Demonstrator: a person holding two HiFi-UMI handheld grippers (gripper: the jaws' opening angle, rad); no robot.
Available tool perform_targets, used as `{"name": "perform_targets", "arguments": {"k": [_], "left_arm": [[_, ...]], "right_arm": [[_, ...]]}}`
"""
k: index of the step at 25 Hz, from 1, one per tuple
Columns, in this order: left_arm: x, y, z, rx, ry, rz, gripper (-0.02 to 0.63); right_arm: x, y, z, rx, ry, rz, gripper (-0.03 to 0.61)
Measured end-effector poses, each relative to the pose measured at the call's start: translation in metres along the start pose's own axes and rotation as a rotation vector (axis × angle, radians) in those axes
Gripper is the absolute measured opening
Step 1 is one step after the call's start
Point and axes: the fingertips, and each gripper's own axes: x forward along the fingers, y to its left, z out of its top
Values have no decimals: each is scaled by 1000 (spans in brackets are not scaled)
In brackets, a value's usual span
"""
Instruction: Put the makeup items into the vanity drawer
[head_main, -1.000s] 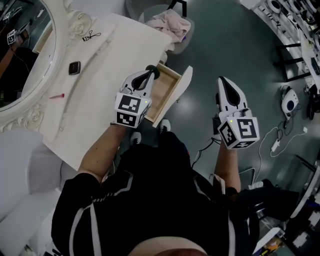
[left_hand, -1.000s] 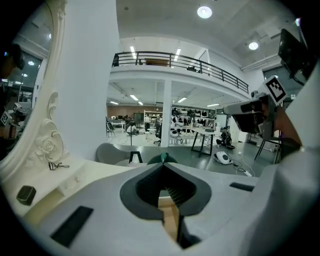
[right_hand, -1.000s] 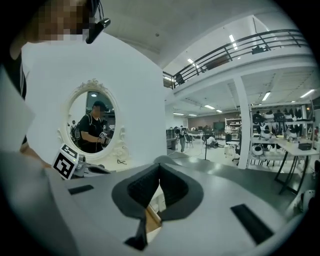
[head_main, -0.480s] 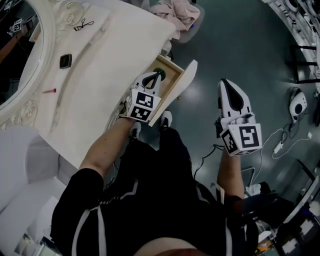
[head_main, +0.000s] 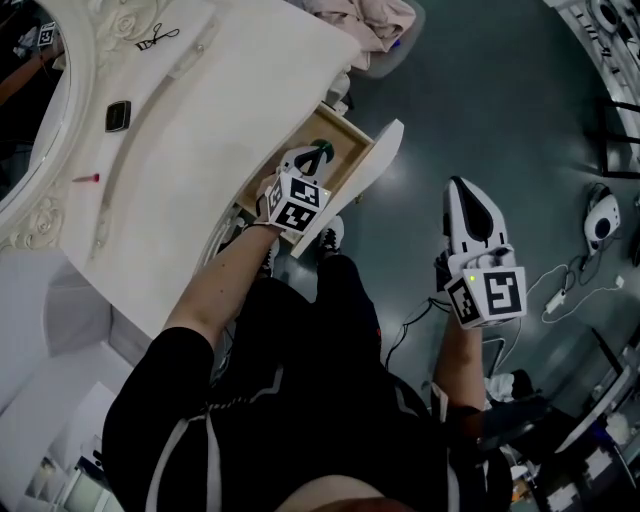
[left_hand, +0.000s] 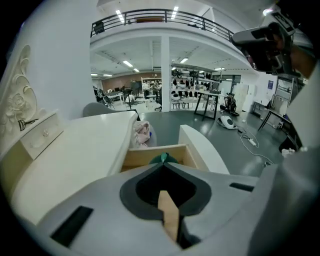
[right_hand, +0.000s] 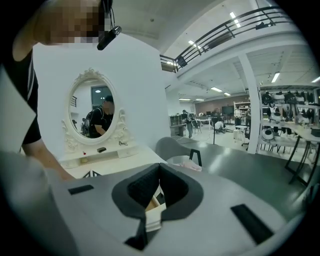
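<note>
Open drawer (head_main: 378, 165) pulled out from the front of the white desk (head_main: 230, 110), pale wood inside, curved white front panel. Inside it, the tip of the left claw (head_main: 314, 157), clenched on a small green makeup item (head_main: 324, 149) pinched right at the fingertips. Cannot tell whether the item touches the drawer bottom.

From the left gripper view: left claw (left_hand: 161, 163) closed to a point, green makeup item (left_hand: 161, 158) peeking just past the tips, wooden drawer (left_hand: 150, 155) wall behind it, desk (left_hand: 75, 150) top to the left.

Right claw (head_main: 461, 184) clenched and empty, held over the grey floor (head_main: 480, 90), well apart from the desk and drawer. Same reading in the right gripper view: right claw (right_hand: 159, 165) tips together, nothing gripped.

On the desk, back by the oval mirror (head_main: 30, 110): a black eyelash curler (head_main: 158, 38), a small black case (head_main: 118, 116), a small red stick (head_main: 86, 178), all apart from one another.

Beyond the desk's far corner, a grey basket (head_main: 385, 62) holding pink cloth (head_main: 365, 18).

Black-and-white square markers on each cube (head_main: 297, 201); print elsewhere too small to read.
</note>
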Motion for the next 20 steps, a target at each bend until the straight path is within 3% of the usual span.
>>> {"name": "perform_targets", "arguments": {"k": [20], "left_arm": [[85, 3, -67, 26, 189, 3, 5]], "right_arm": [[8, -22, -51, 37, 86, -5, 6]]}}
